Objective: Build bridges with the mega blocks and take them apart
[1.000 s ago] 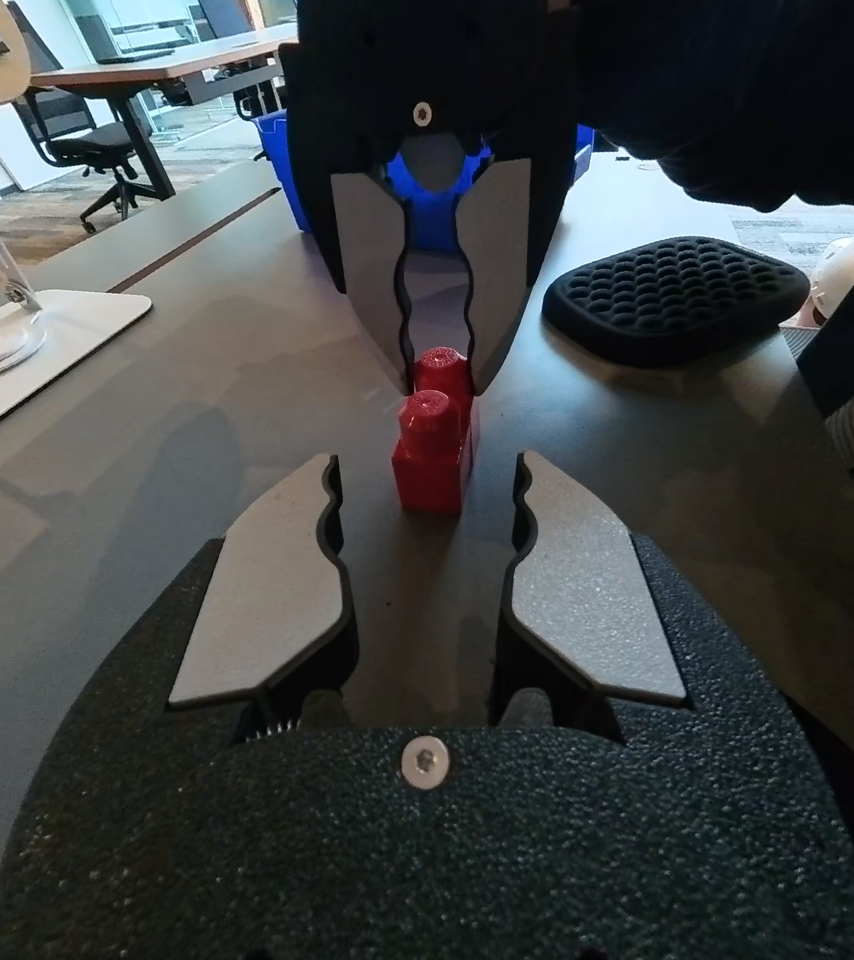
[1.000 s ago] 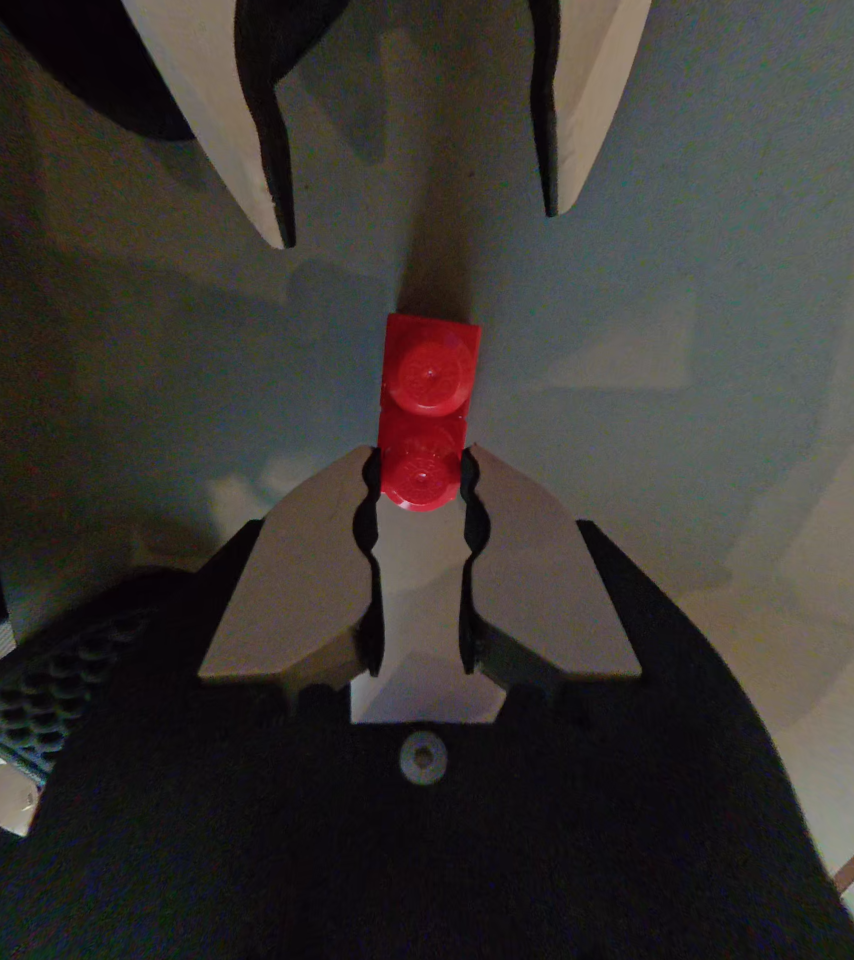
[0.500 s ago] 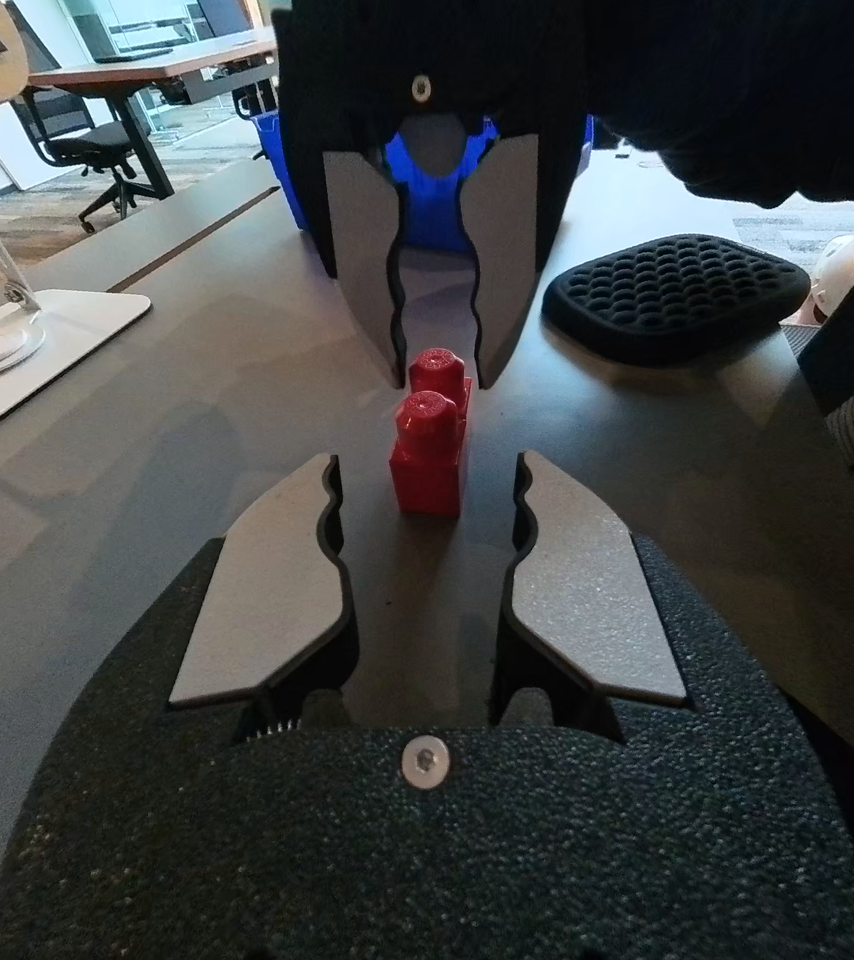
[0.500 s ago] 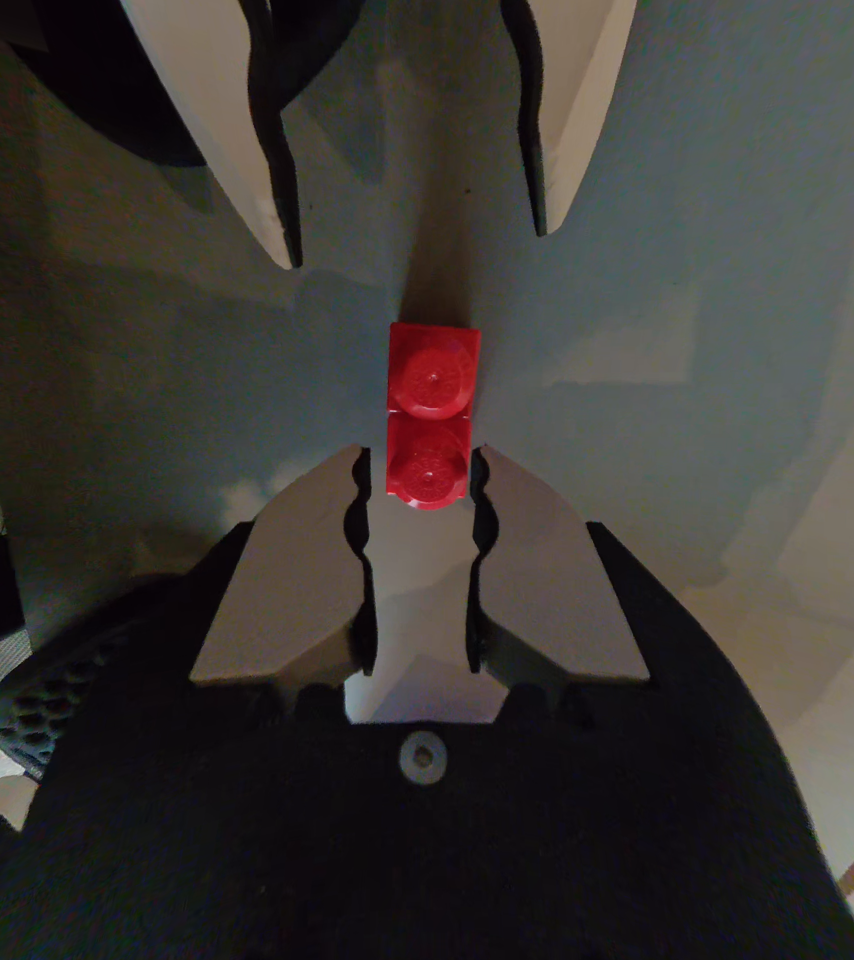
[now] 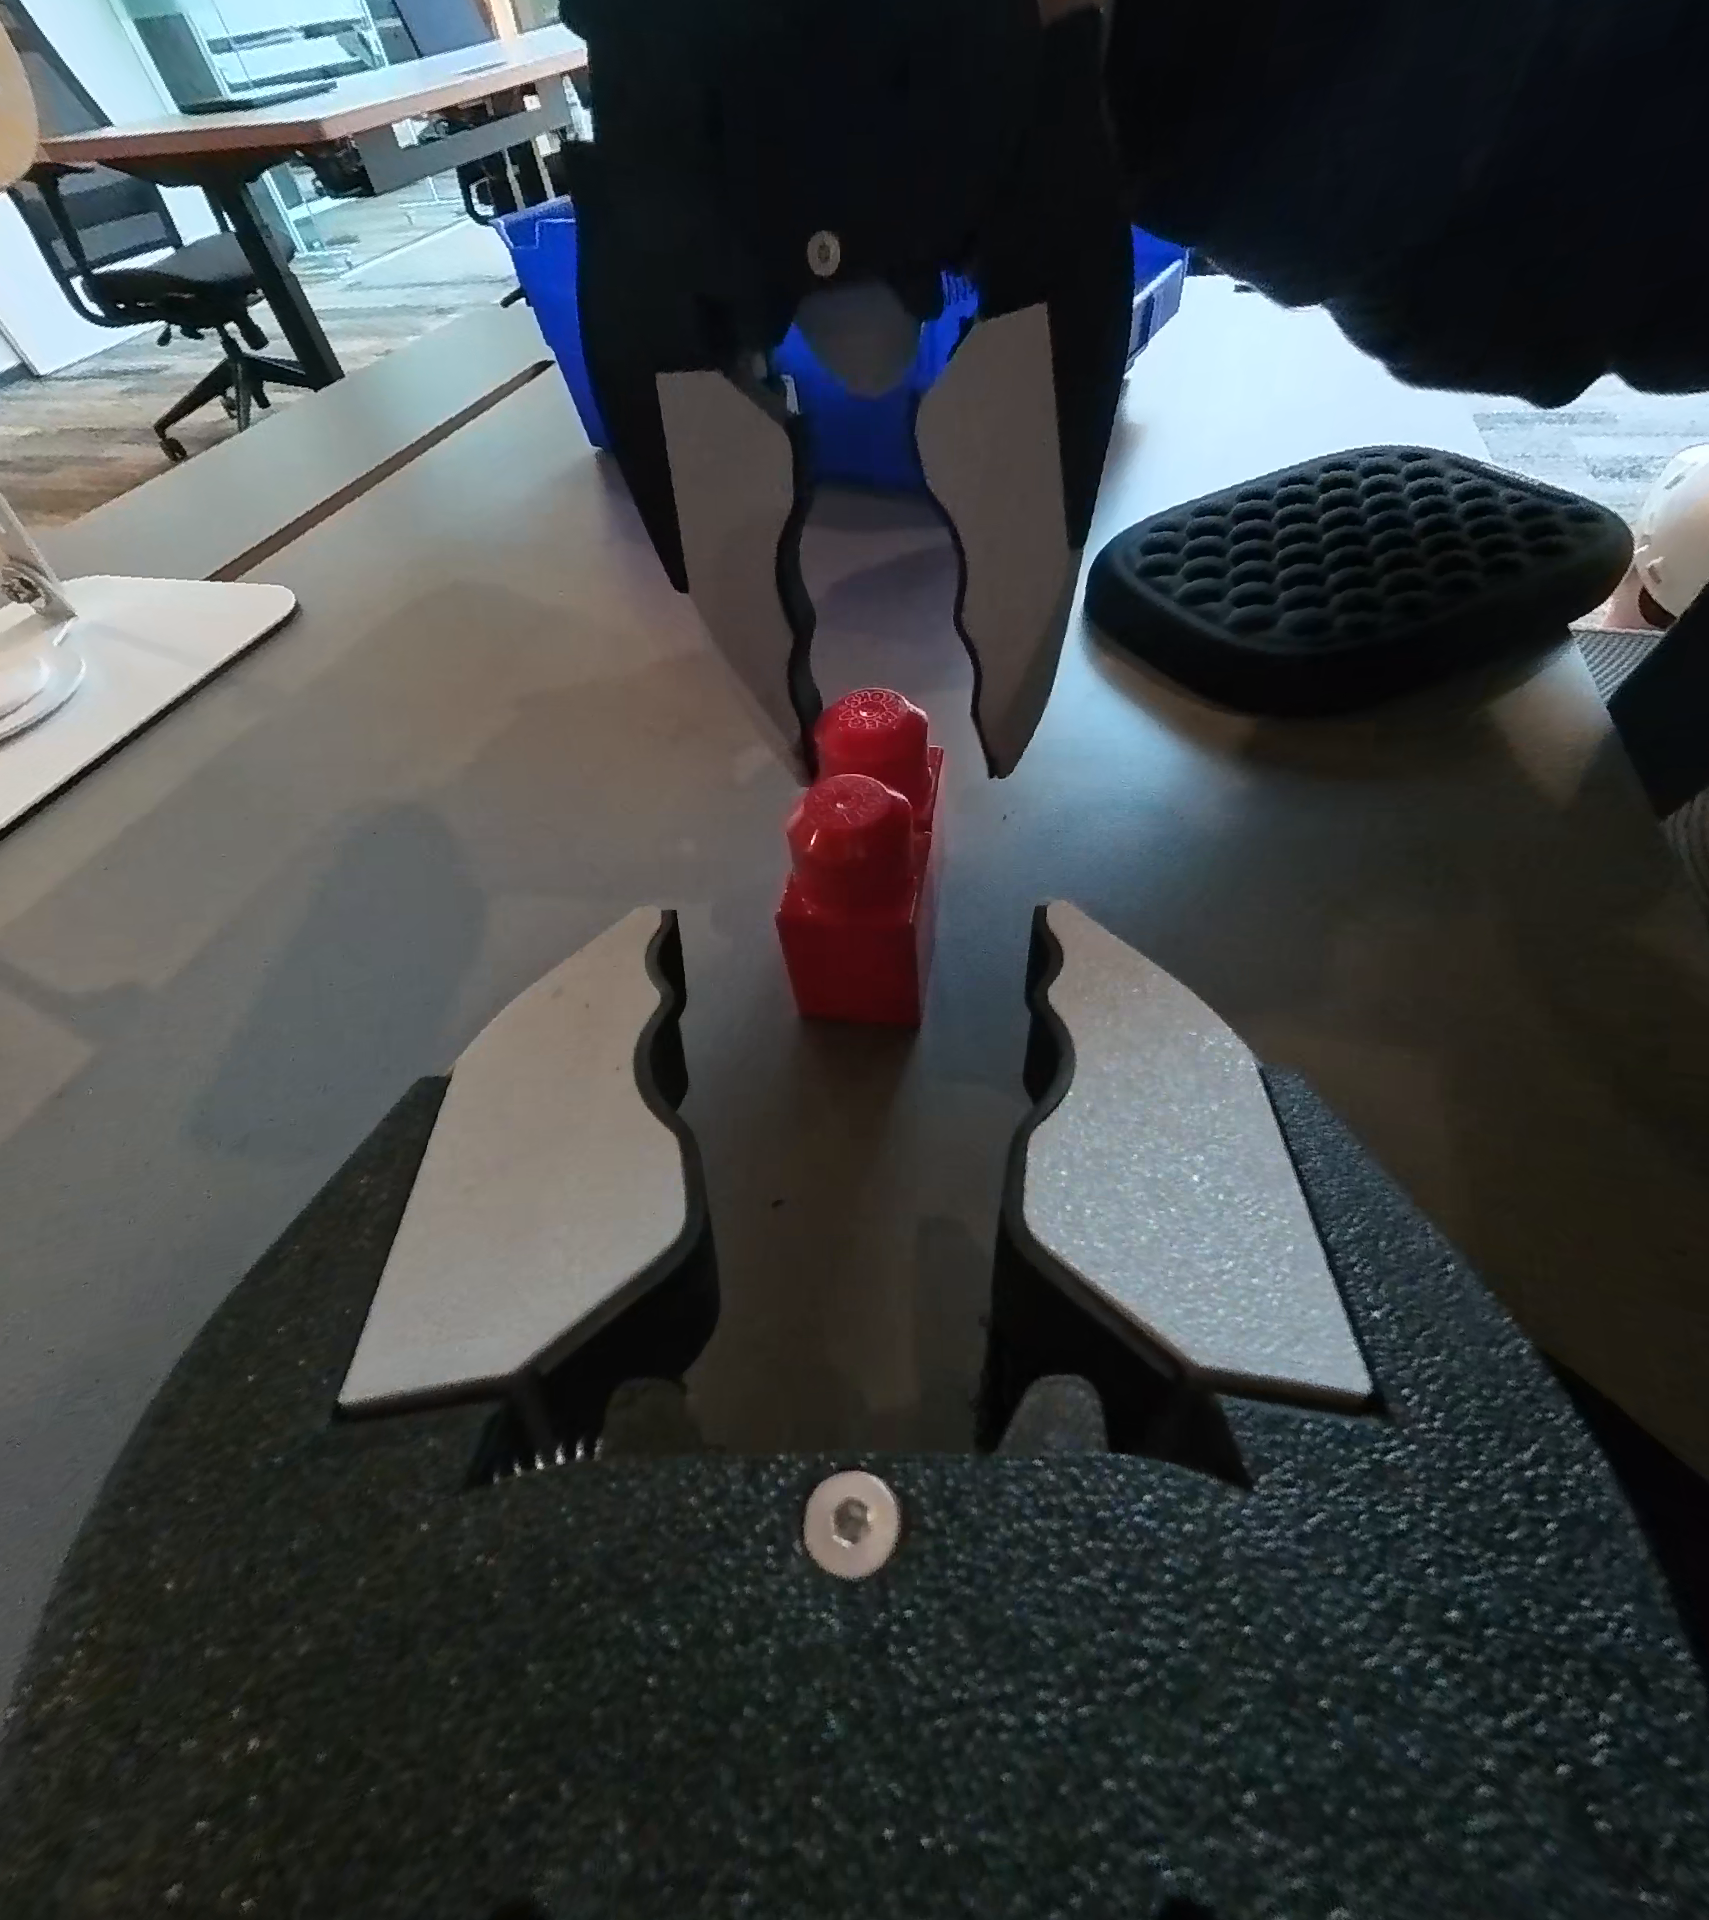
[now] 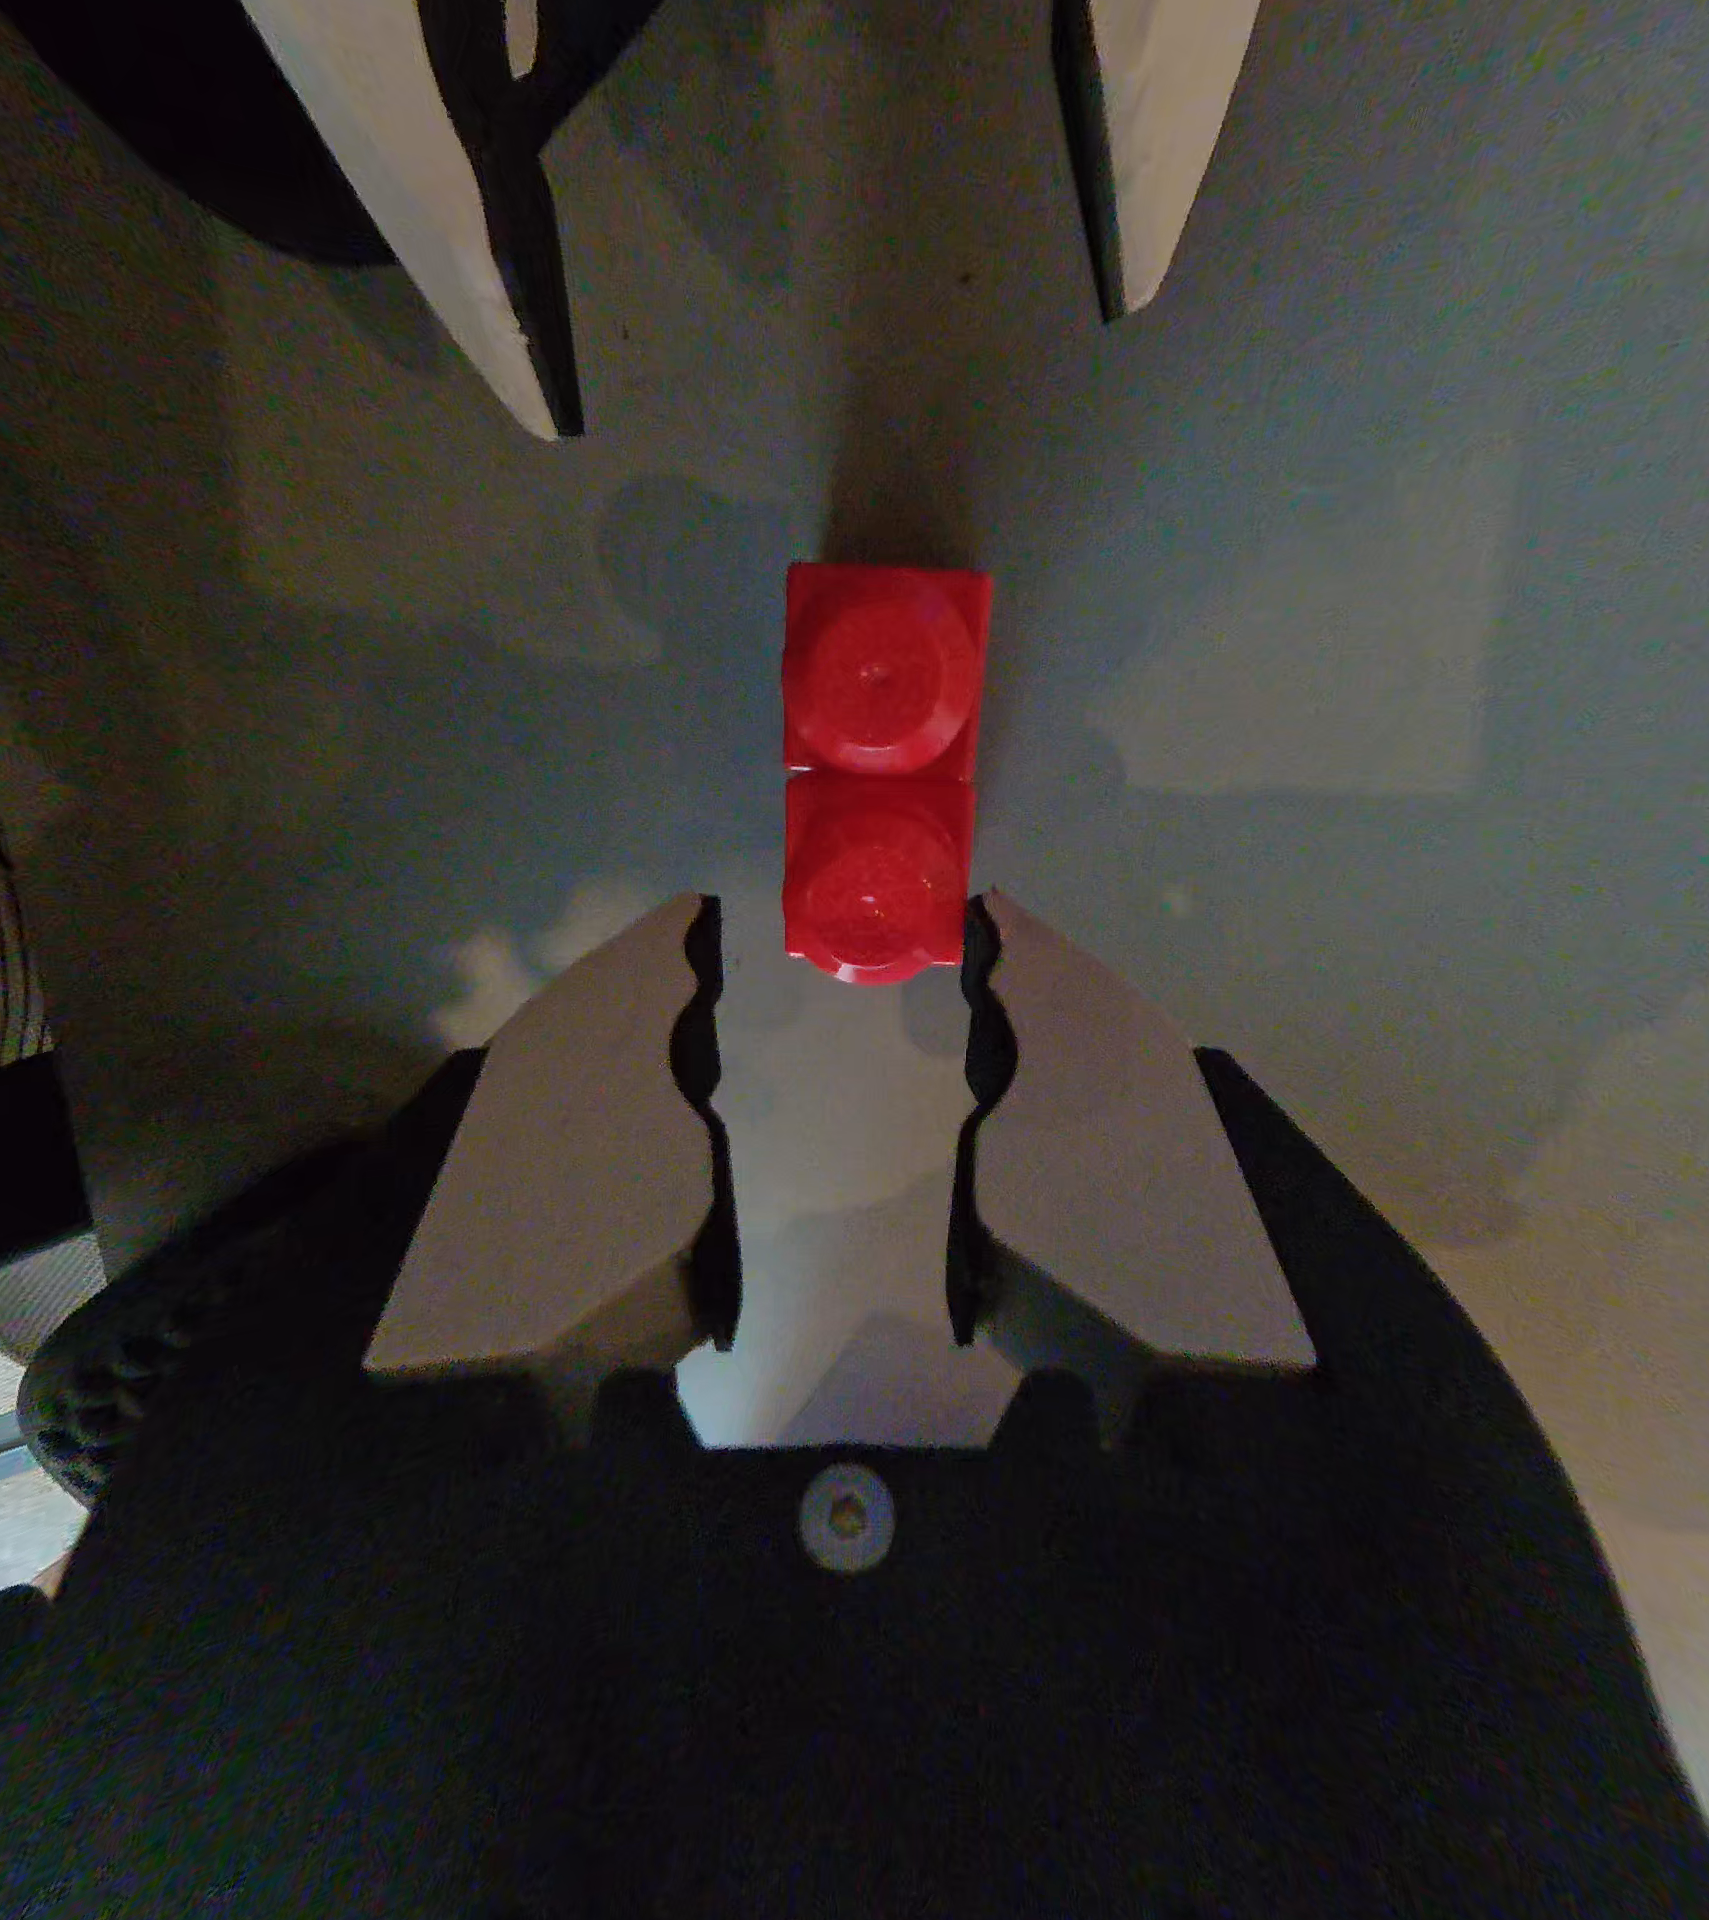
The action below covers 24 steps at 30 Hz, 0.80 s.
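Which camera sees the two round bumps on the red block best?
The right wrist view: it looks straight down on the red block, both bumps showing whole. The left wrist view sees it sideways, the near bump partly hiding the far one.

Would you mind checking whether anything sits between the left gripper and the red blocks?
Nothing visible does: only bare table lies between the open left gripper and the red blocks; the right gripper is at their far end.

Two blocks sit touching on the table, bin behind.

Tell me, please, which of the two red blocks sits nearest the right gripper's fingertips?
The red block lower in the right wrist view: it sits between the open right gripper's tips; the other red block lies beyond.
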Available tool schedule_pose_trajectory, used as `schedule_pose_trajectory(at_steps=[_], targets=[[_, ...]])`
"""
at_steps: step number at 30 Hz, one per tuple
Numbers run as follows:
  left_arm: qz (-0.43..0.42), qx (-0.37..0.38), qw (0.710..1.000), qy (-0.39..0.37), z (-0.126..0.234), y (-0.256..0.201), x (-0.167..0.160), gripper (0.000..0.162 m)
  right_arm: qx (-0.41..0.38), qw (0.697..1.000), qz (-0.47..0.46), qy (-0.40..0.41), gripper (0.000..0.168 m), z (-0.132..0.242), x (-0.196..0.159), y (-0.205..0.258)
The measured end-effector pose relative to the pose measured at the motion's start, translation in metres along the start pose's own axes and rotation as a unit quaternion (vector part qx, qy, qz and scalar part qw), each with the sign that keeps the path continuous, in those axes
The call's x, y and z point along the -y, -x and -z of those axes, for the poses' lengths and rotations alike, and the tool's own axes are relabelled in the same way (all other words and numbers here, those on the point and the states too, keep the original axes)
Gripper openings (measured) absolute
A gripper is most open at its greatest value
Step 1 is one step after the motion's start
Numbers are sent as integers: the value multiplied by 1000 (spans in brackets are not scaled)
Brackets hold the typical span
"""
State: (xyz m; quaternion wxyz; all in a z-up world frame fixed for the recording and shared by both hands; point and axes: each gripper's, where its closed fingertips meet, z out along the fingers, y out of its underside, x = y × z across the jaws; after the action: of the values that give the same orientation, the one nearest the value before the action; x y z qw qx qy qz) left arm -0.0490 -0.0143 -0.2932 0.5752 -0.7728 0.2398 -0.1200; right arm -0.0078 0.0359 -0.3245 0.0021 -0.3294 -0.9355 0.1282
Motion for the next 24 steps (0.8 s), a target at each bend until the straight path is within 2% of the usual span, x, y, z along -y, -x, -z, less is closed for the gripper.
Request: schedule_pose_trajectory(at_steps=[15,19,24], targets=[[-2,-5,1000,10,-2,-1,-3,62,-5,1000,0,-2,42,-1,3,0],[21,-54,996,62,-12,-5,-14,61,-10,1000,2,6,40,-2,0,-1],[2,-67,992,108,-23,-1,-25,57,-11,1000,1,2,40,-2,2,0]])
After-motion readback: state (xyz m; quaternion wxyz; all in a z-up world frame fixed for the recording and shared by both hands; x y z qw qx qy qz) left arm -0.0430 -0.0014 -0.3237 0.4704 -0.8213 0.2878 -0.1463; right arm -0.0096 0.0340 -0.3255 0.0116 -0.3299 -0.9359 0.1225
